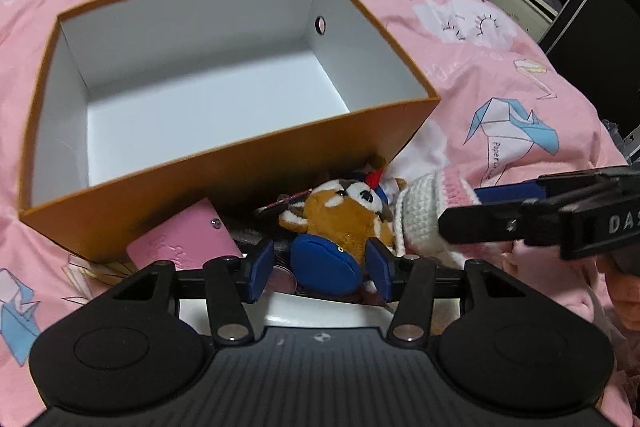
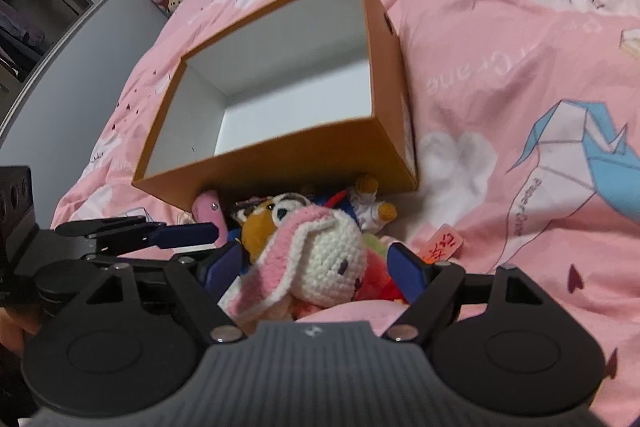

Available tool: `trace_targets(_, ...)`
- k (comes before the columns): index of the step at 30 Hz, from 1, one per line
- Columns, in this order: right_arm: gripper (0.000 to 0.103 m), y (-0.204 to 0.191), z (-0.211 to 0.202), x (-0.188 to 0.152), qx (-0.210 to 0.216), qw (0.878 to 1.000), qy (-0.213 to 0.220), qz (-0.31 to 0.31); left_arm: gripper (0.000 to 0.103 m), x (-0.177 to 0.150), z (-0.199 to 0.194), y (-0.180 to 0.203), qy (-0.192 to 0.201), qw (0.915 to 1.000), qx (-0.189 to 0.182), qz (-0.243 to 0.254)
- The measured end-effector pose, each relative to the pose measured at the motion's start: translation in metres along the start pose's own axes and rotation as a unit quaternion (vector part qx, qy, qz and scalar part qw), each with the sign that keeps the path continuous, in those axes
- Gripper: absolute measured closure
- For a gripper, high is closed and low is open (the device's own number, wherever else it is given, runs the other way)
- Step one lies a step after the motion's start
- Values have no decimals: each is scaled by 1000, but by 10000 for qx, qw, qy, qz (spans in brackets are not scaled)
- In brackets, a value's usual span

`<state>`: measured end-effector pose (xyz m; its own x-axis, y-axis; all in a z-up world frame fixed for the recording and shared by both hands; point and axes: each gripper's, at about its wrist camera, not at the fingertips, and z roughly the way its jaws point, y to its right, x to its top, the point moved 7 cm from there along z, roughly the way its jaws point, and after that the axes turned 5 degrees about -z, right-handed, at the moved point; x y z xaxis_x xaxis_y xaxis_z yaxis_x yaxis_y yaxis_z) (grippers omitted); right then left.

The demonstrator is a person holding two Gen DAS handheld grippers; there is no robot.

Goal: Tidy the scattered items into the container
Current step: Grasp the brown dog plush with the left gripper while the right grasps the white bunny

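The box [image 1: 224, 147] just ahead of both grippers is empty, so nothing is tidied yet. The left gripper [image 1: 320, 267] straddles the brown plush [image 1: 340, 219], jaws apart; the right gripper [image 2: 316, 267] straddles the crocheted bunny [image 2: 320, 255], jaws apart.

Bed with pink duvet [image 1: 500, 75], print of white clouds and blue paper cranes. Orange box [image 1: 224, 163], white inside, sits open-topped on it. Just in front of the box, a pile lies on the duvet: brown plush [image 1: 340, 211], pink-and-white crochet bunny [image 2: 320, 255], pink card case [image 1: 188, 239], small white figure [image 2: 372, 207], orange tag [image 2: 442, 247].
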<state>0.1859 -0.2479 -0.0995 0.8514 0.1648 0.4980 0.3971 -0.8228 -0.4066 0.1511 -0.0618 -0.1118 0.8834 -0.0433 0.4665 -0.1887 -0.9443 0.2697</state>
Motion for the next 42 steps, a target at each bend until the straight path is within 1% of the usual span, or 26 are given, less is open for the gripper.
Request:
trace_targets(1, 33, 1, 3, -1, -2, 10000, -44, 14, 44, -1, 4, 0, -46, 10000, -2, 15)
trace_targets(2, 34, 2, 5, -2, -20, 10000, -63, 25, 44, -1, 6, 1, -80, 10000, -13, 23)
trace_targets(4, 42, 4, 8, -3, -36, 10000, -51, 15, 44, -2, 9, 1, -134, 9999, -90, 8)
trace_targets(6, 44, 5, 10, -3, -11, 10000, -40, 46, 46, -3, 11, 0, -157, 9998, -143, -29)
trace_targets(7, 46, 5, 10, -3, -19, 10000, -33, 41, 51, -3, 12, 0, -166, 9997, -186, -41)
trace_targets(10, 49, 2, 8, -3, -41, 10000, 17, -14, 59, -3, 12, 2, -141, 9996, -233, -42)
trace_targets(16, 51, -7, -5, 1, -14, 9997, 203, -168, 71, -2, 2, 5, 83, 9995, -272, -128)
trace_targets(19, 52, -12, -13, 5, 13, 9992, 327, -229, 74, 0, -10, 7, 271, 9992, -252, -162)
trace_targets(23, 52, -24, -25, 12, 153, 9978, 557, -310, 76, 2, -33, 10, 559, 9981, -188, -199)
trace_targets(29, 52, -51, -33, 22, 462, 9946, 768, -530, 77, 3, -73, 4, 1007, 9943, 102, -327)
trace_targets(33, 52, -69, -26, 26, 659, 9928, 765, -648, 78, -2, -97, -7, 1253, 9902, 417, -457)
trace_targets(36, 52, -76, -13, 26, 618, 9930, 714, -711, 78, -8, -104, -19, 1290, 9882, 571, -588)
trace_targets(39, 52, -76, 4, 24, 446, 9941, 651, -748, 78, -18, -102, -27, 1181, 9883, 630, -727)
trace_targets(42, 51, -71, 15, 23, 297, 9949, 690, -673, 77, -31, -97, -36, 1026, 9894, 622, -814)
